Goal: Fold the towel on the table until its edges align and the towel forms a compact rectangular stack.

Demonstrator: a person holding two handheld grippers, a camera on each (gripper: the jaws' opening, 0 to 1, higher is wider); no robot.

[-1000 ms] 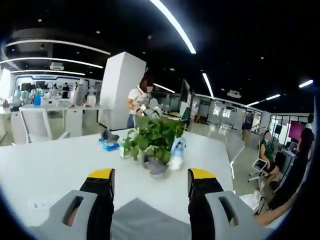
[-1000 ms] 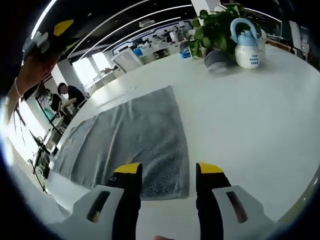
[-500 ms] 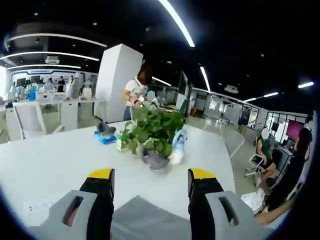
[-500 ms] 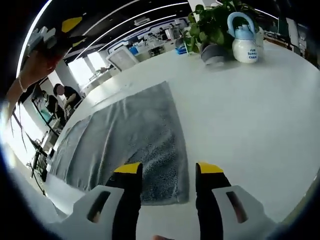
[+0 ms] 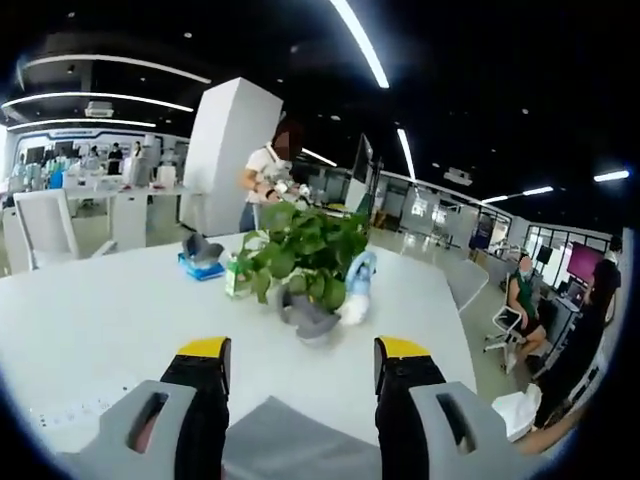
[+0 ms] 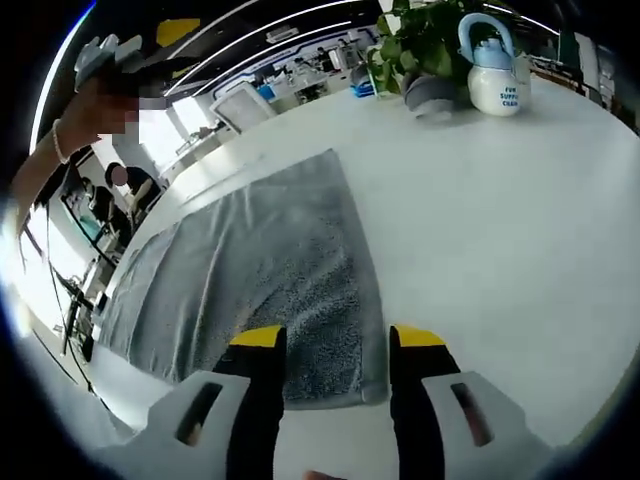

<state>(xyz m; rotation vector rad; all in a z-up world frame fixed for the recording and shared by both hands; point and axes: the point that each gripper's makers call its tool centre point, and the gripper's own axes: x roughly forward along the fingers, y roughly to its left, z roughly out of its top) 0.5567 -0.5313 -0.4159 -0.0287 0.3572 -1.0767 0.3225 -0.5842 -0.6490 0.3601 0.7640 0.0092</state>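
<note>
A grey towel [image 6: 255, 270] lies flat on the white table [image 6: 500, 230], spread away from me in the right gripper view. My right gripper [image 6: 325, 345] is open, its yellow-tipped jaws straddling the towel's near corner from just above. The left gripper [image 6: 130, 50], held in a person's hand, shows at the upper left of that view, raised well above the table. In the left gripper view my left gripper [image 5: 300, 355] is open and empty, with a corner of the towel [image 5: 295, 450] low between its jaws.
A potted plant [image 5: 300, 265] and a white-and-blue bottle [image 6: 492, 75] stand together on the table beyond the towel. A small blue item [image 5: 195, 262] lies further back. People and office chairs fill the room behind. The table's edge runs close under the right gripper.
The right gripper has crept forward over the towel's near corner. The left gripper has lifted slightly, so the plant sits a bit closer and higher in its view.
</note>
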